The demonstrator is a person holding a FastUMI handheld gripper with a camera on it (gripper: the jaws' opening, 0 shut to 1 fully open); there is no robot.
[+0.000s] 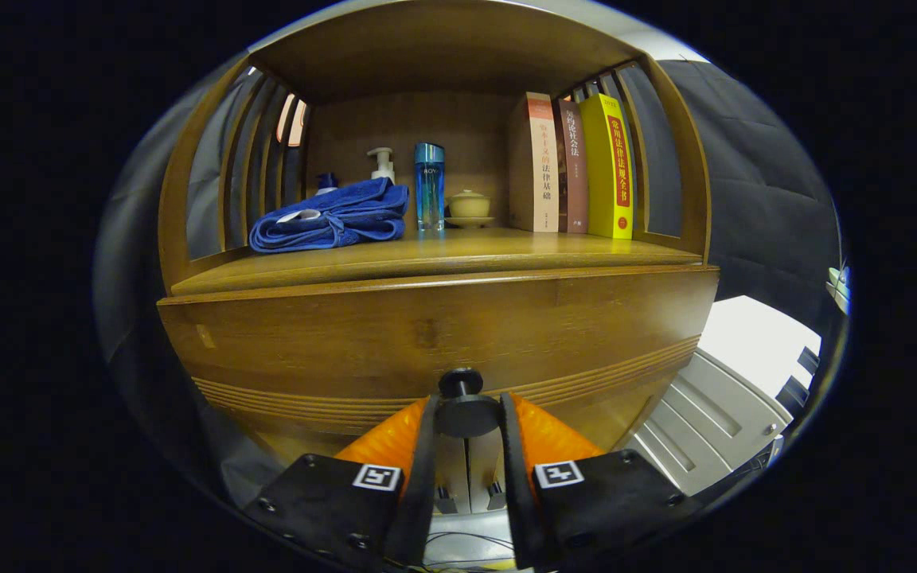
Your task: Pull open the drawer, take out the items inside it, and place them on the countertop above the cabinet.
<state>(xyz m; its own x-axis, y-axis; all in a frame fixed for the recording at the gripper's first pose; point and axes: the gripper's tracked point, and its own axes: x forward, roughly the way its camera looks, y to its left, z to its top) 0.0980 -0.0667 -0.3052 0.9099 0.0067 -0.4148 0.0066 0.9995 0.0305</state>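
A wooden cabinet stands straight ahead, its drawer front (427, 334) filling the space below the countertop (442, 255). A black round knob (462, 402) juts from the drawer front. My gripper (465, 418) has its orange fingers (395, 434) pressed on either side of the knob, shut on it. The drawer front sits flush with the cabinet, so whatever is inside is hidden.
On the countertop lie a folded blue towel (331, 216), a white pump bottle (383, 163), a blue bottle (430, 187), a small lidded cup (469, 205) and three upright books (574, 167). Slatted sides enclose the shelf. A white cabinet (713, 414) stands to the right.
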